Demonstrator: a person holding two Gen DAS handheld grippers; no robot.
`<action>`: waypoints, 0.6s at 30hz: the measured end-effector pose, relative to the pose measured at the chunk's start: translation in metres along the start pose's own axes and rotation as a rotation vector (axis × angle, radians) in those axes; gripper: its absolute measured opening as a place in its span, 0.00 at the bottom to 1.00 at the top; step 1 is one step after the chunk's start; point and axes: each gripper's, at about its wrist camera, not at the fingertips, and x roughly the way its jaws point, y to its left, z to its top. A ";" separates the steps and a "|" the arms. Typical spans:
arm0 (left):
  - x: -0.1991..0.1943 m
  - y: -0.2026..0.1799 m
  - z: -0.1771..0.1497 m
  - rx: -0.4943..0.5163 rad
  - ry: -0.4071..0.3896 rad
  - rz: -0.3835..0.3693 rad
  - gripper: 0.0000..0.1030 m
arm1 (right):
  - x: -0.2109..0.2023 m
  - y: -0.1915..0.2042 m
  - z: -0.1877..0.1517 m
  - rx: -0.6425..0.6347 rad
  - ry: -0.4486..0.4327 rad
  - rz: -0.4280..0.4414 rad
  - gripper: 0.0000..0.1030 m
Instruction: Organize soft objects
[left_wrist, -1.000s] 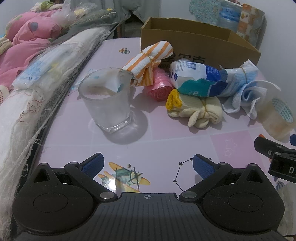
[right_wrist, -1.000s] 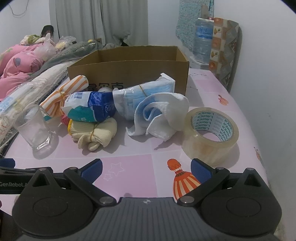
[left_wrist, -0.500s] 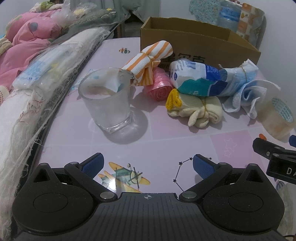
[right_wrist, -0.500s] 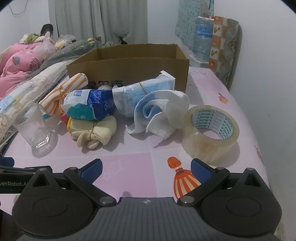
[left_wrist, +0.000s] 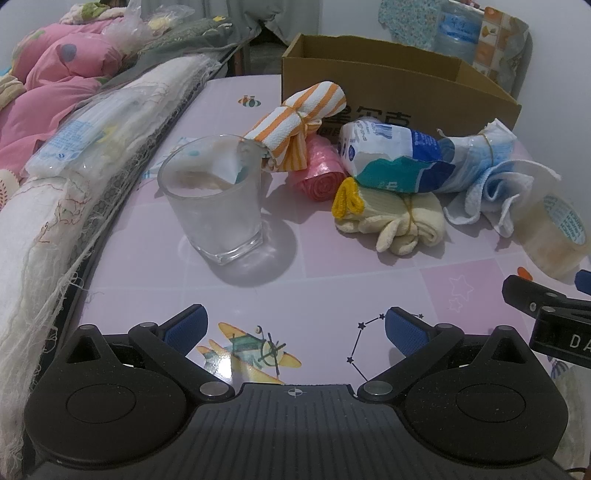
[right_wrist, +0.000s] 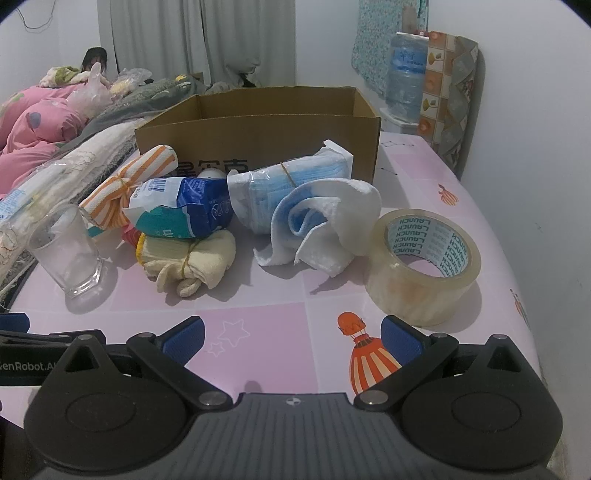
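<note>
A pile of soft things lies in front of an open cardboard box (left_wrist: 399, 92) (right_wrist: 258, 140): an orange-striped cloth roll (left_wrist: 299, 122) (right_wrist: 129, 184), a pink roll (left_wrist: 317, 173), a blue-and-white packet (left_wrist: 391, 155) (right_wrist: 184, 206), cream gloves (left_wrist: 391, 218) (right_wrist: 192, 262), a bag of blue masks (right_wrist: 295, 188) and a white-blue cloth (left_wrist: 502, 188) (right_wrist: 325, 225). My left gripper (left_wrist: 293, 326) is open and empty above the table's near part. My right gripper (right_wrist: 291, 334) is open and empty, short of the pile.
A glass tumbler (left_wrist: 214, 210) (right_wrist: 68, 254) stands left of the pile. A tape roll (left_wrist: 554, 232) (right_wrist: 421, 262) lies right of it. Bedding (left_wrist: 55, 155) runs along the table's left edge. The table's right edge (right_wrist: 517, 295) meets a white wall.
The right gripper has edged a little forward towards the pile. The left gripper has hardly moved. Both stay open.
</note>
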 end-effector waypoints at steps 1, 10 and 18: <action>0.000 0.000 0.000 0.000 0.000 0.000 1.00 | 0.000 0.000 0.000 0.000 0.000 0.000 0.71; -0.001 0.002 0.000 -0.002 0.000 0.001 1.00 | 0.000 0.001 0.000 0.000 -0.001 0.001 0.71; -0.010 0.005 0.002 0.027 -0.063 -0.004 1.00 | 0.000 -0.006 0.005 0.026 -0.036 0.030 0.71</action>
